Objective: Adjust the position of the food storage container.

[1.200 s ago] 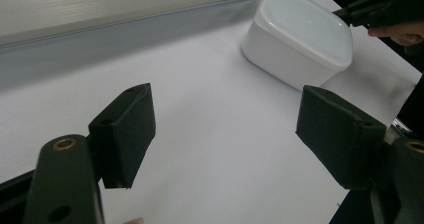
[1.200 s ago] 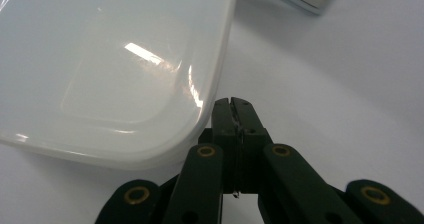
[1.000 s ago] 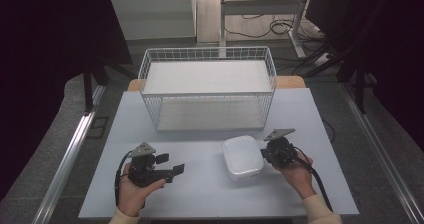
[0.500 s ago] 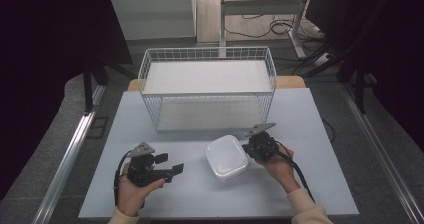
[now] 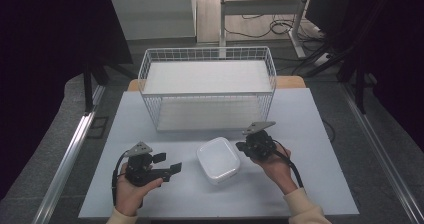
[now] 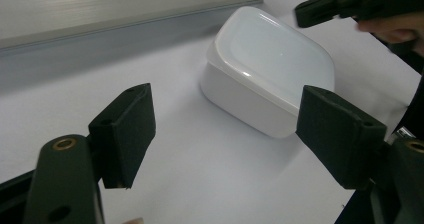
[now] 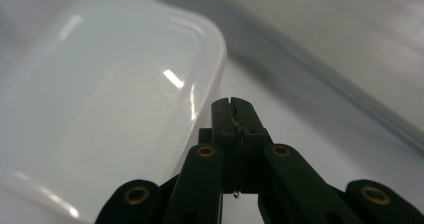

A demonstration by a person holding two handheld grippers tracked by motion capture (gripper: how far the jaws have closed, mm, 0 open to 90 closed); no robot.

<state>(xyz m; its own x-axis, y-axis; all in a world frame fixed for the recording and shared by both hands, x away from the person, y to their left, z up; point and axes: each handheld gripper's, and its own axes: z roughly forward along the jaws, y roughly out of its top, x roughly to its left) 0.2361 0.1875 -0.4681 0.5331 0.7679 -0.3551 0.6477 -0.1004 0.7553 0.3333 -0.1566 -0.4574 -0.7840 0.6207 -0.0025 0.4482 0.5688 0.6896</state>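
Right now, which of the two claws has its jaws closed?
The right claw, beside the white box, has its jaws pressed together. The left claw has its jaws spread wide apart.

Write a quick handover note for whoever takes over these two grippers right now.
Left gripper: jaws wide open, holding nothing, aimed at the white lidded box from its left.
Right gripper: jaws shut with nothing between them, tips right at the box's right edge; contact can't be confirmed.
Box: lid on, resting on the white table, in front of the wire basket.
Done: nothing lifted or gripped.
Left: probably grip the box; basket as destination is a guess.
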